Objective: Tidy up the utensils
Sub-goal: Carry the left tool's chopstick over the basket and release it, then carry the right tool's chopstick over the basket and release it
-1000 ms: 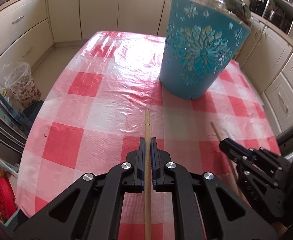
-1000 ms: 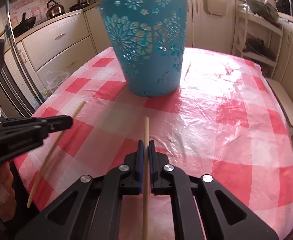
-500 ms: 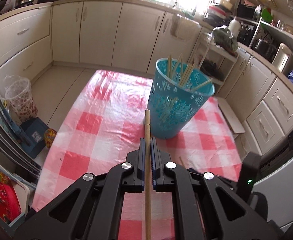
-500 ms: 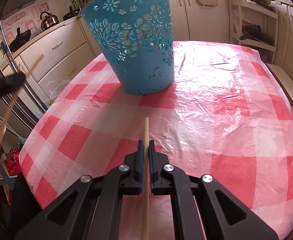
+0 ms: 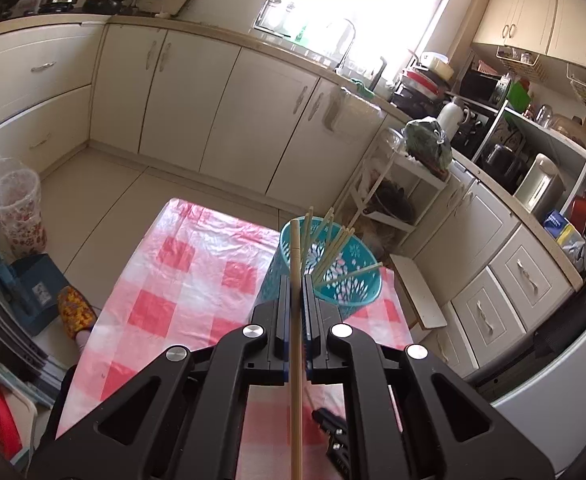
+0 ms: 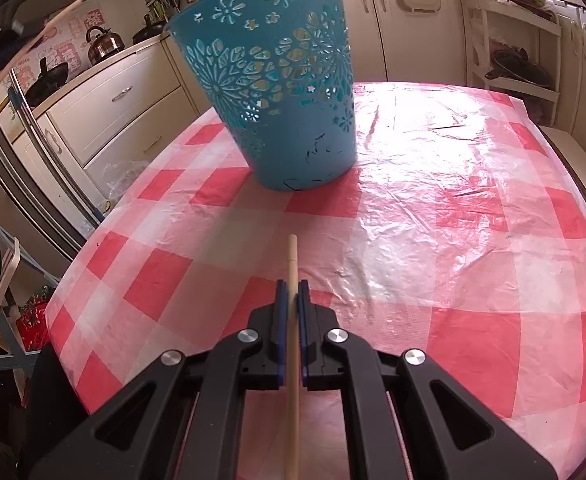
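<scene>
While both grippers hold their loads, each chopstick sits pinched between pressed-together fingers. The left gripper (image 5: 293, 280) carries its chopstick (image 5: 295, 320) high above the tabletop (image 5: 181, 280), tip toward the blue basket (image 5: 353, 280), which stands near the far edge and already holds several sticks. The right gripper (image 6: 292, 286) grips a second chopstick (image 6: 291, 264) low over the near part of the tabletop. Judged thin, light, stiff and smooth, the sticks may pivot in a mid-shaft pinch; the grips look centred and adequate.
</scene>
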